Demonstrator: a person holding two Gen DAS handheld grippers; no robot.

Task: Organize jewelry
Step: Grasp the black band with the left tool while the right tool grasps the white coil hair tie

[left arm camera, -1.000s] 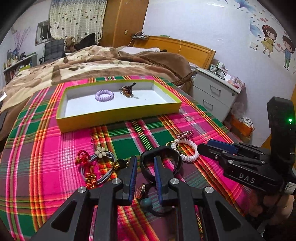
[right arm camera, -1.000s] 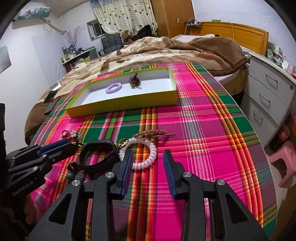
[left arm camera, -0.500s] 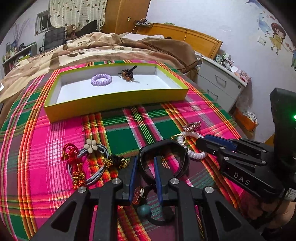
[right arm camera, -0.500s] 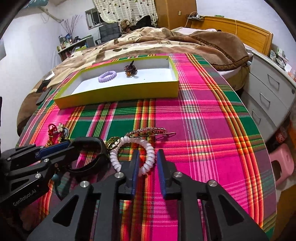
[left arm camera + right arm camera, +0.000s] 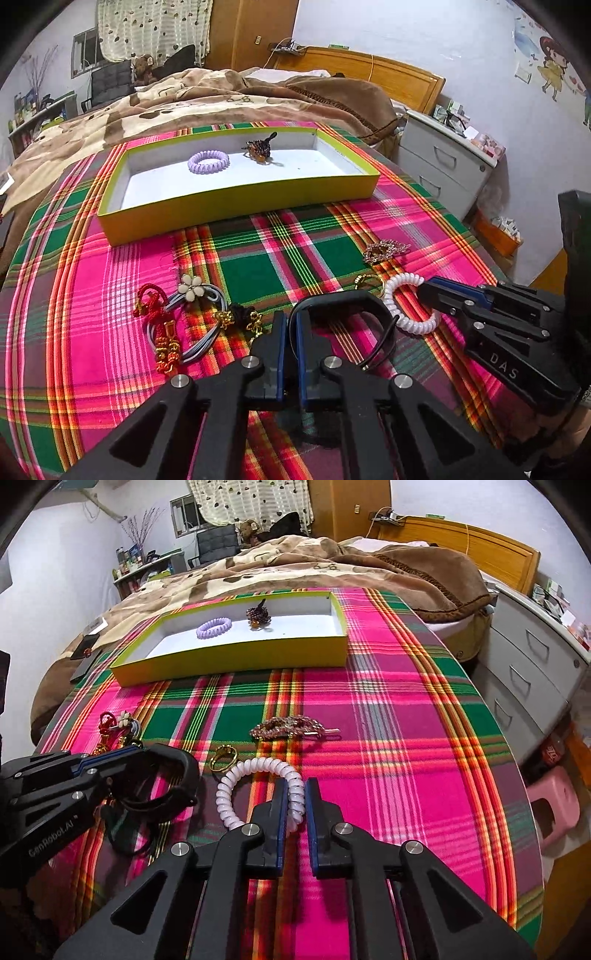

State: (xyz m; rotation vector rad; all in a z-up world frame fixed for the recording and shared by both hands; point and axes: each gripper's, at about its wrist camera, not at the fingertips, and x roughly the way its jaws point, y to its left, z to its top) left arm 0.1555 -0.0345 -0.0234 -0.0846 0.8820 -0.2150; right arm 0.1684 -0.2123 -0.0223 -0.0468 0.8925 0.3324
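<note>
A yellow tray (image 5: 236,201) (image 5: 236,657) stands at the far side of the plaid cloth and holds a purple coil hair tie (image 5: 208,161) and a beaded clip (image 5: 259,149). My left gripper (image 5: 290,325) is shut on a black bracelet (image 5: 343,299), which also shows in the right wrist view (image 5: 177,768). My right gripper (image 5: 295,797) is shut on a white coil hair tie (image 5: 258,771), also seen in the left wrist view (image 5: 408,325). A gold ring (image 5: 223,755), a rhinestone hair clip (image 5: 291,727) and a tangle of cords with a flower charm (image 5: 184,317) lie on the cloth.
The round table's right edge (image 5: 517,760) drops off toward a grey dresser (image 5: 535,664) and a pink stool (image 5: 554,805). A bed with a brown blanket (image 5: 221,96) lies beyond the tray.
Both grippers closed: the left on the black bracelet, the right on the white coil hair tie. Both moved slightly forward and the views rose a little.
</note>
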